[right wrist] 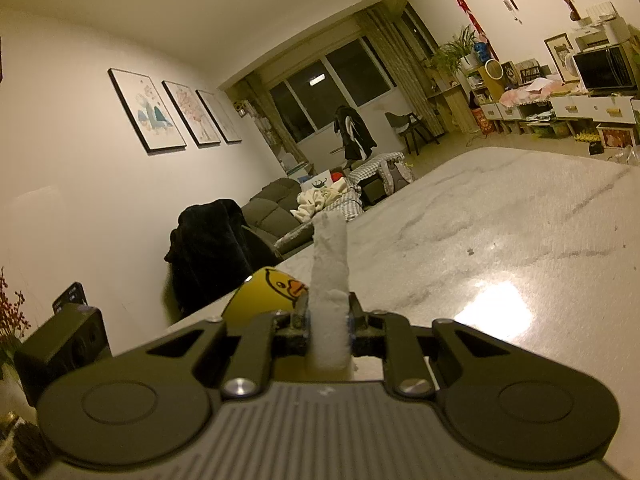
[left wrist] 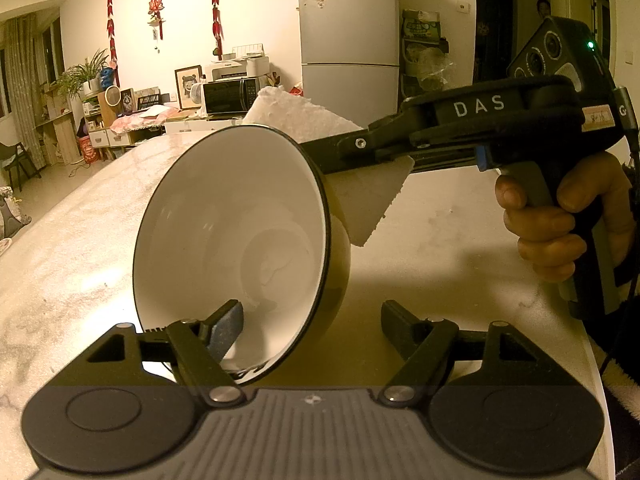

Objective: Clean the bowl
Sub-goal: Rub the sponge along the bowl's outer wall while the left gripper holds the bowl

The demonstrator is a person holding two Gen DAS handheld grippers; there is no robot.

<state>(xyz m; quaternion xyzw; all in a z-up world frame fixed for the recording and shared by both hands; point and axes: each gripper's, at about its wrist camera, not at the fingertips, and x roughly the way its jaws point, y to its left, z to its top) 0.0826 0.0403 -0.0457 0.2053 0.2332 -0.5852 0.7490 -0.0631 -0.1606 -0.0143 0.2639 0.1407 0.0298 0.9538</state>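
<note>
- The bowl [left wrist: 236, 248] occupies the centre of the left wrist view. It is tipped on its side, with the white interior facing the left of the frame and the yellow outer wall facing right.
- The bowl has a dark rim line. Its lower edge lies at the bottom centre of the frame, over the marbled surface [left wrist: 72, 264].
- The left gripper [left wrist: 312, 330] has its fingers spread. The left finger [left wrist: 224, 330] sits inside the bowl against the inner wall; the right finger [left wrist: 404, 328] stands outside it, apart from the outer wall. The rim passes between the 2 fingers.
- Whether the left finger presses on the bowl cannot be told.
- The right gripper [left wrist: 340, 148] enters from the right of the frame, held by a hand [left wrist: 560, 224] on its grip. Its fingers are pressed onto a white sponge [left wrist: 304, 120].
- The sponge lies behind the upper right rim of the bowl, against the outer wall. One part shows above the fingers and one below.
- In the right wrist view, the sponge [right wrist: 330, 292] stands upright at lower centre, pinched between the 2 fingers of the right gripper [right wrist: 329, 328].
- The bowl [right wrist: 264, 296] shows just left of the sponge, yellow with a duck face, partly hidden by the left finger.
- The surface [right wrist: 500, 240] fills the right half of that view.
</note>
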